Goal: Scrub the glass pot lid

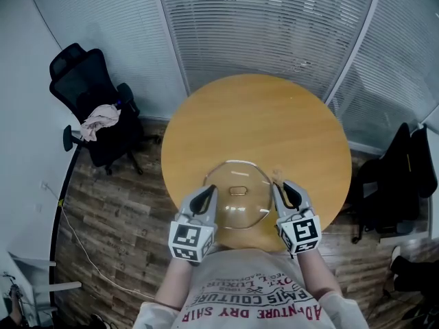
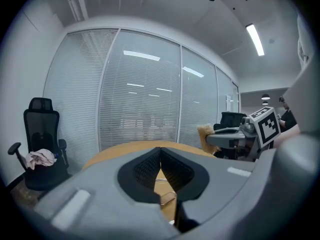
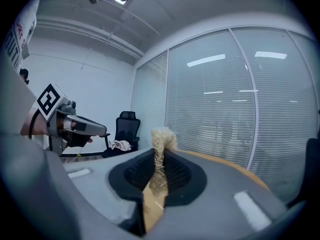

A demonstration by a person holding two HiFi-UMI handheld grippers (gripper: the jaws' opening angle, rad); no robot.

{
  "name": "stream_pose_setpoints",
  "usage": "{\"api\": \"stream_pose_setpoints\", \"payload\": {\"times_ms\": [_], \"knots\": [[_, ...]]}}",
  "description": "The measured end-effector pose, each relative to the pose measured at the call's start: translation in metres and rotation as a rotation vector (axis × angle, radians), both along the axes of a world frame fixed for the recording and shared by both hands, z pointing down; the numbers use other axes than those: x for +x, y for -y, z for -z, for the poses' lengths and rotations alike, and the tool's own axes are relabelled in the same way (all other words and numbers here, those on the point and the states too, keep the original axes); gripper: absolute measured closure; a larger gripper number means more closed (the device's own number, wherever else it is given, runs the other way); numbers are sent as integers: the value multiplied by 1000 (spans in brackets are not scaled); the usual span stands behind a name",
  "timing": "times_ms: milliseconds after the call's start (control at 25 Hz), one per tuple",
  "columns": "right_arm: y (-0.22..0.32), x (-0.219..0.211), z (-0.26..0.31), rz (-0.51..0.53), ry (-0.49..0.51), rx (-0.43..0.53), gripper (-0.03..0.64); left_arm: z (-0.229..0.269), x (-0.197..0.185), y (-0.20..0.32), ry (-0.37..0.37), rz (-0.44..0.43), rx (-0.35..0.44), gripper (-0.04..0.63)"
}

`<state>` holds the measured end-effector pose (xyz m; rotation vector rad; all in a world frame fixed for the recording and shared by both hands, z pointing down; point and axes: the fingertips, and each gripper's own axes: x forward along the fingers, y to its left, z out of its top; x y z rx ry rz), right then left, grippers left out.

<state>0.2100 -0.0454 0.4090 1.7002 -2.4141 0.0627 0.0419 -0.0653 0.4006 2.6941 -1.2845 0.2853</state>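
Head view: clear, domed glass lid (image 1: 236, 199)

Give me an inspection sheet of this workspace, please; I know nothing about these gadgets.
Surface: round wooden table, holding only the lid.
Job's things: glass lid lying on the table's near side; tan scrubber.
Clutter: nothing seen on the table.
Grippers: left gripper shut and empty, at the lid's left; right gripper shut on the scrubber, at the lid's right.
Cables: thin cable across the floor at left.
Surroundings: black chair with a cloth on it; window blinds.
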Motion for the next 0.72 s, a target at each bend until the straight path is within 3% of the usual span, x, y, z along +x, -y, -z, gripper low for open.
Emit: {"api": "stream_pose_setpoints", "payload": {"times_ms": [280, 720], "knots": [[4, 6, 3, -37, -17, 10, 568, 2, 5, 2, 9, -10, 11, 588], [5, -3, 0, 19, -8, -16, 568, 1, 5, 6, 21, -2, 7, 588]]}}
